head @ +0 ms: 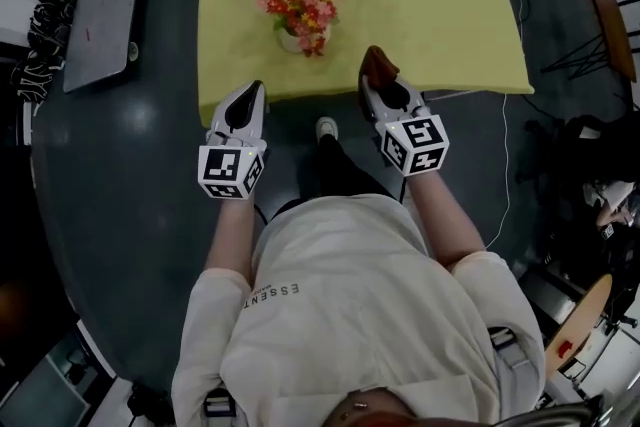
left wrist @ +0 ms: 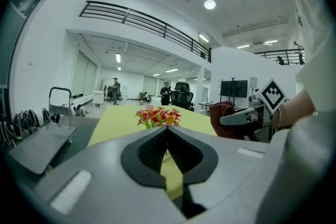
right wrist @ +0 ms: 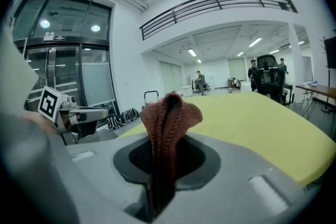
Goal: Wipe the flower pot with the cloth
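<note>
Gripping: right gripper (head: 374,83) clamped on the reddish cloth (right wrist: 167,113); left gripper (head: 256,93) closed, empty
Pot: flower pot (head: 291,40) stands on the yellow table (head: 430,5), ahead between both grippers, apart from them
Progress: cloth in hand; all wiping seems left
Count: two grippers, one cloth, one flower pot

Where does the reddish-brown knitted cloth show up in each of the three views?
Head view: the reddish-brown knitted cloth is right of centre, poking out of the right gripper at the table's near edge.
Left gripper view: right of centre, held in the other gripper.
Right gripper view: dead centre, clamped between the jaws.
Shared landmark: the yellow-green table, seen in all three.
</note>
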Motion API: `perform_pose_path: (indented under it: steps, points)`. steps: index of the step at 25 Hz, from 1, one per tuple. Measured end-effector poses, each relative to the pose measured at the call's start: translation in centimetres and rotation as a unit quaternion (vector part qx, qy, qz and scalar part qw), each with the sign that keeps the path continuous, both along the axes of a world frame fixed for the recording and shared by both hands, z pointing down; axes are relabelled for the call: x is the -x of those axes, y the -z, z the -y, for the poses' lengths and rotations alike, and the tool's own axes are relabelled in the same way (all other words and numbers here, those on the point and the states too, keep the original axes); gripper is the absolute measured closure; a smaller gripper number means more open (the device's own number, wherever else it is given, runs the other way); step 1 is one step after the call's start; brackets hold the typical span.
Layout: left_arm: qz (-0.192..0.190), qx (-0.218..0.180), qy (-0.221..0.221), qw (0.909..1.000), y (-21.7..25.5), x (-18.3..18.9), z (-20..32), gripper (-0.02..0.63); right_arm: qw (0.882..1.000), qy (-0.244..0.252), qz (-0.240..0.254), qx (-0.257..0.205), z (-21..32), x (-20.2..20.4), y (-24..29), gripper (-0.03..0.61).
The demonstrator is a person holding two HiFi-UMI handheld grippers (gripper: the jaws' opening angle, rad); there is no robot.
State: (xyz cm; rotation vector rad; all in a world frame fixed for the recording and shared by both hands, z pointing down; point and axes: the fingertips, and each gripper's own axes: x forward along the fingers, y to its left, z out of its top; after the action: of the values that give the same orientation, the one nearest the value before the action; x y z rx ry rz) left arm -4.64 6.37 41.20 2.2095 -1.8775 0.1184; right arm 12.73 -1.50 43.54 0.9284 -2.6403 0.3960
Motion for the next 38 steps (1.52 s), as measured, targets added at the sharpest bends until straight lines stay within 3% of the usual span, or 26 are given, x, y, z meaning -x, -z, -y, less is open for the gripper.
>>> perform_pose_path:
  steps: [7, 16, 22, 27, 31, 38]
  points:
    - [0.007, 0.05, -0.036, 0.9981, -4.0, 0.5, 7.8, 0.603, 0.992, 0.079, -0.052, 0.086, 4.9, 3.7, -6.3, 0.522]
    - [0.035, 0.109, -0.092, 0.9892, -9.1, 0.2, 11.9, 0.603, 0.964, 0.168, -0.084, 0.185, 2.7, 8.9, -11.5, 0.522]
    - [0.02, 0.123, -0.136, 0.9828, -10.1, -0.1, 13.0, 0.604, 0.941, 0.235, -0.1, 0.22, 0.4, 12.0, -12.5, 0.522]
    - [0.001, 0.118, -0.147, 0.9821, -9.9, 0.0, 13.1, 0.604, 0.927, 0.298, -0.123, 0.192, -1.1, 14.0, -12.9, 0.522]
    - [-0.004, 0.117, -0.153, 0.9814, -10.0, 0.1, 13.1, 0.604, 0.926, 0.289, -0.12, 0.209, -0.7, 14.5, -12.9, 0.522]
    - [-0.027, 0.107, -0.179, 0.9776, -9.9, -0.1, 13.0, 0.604, 0.931, 0.232, -0.111, 0.258, 1.1, 12.4, -13.1, 0.522]
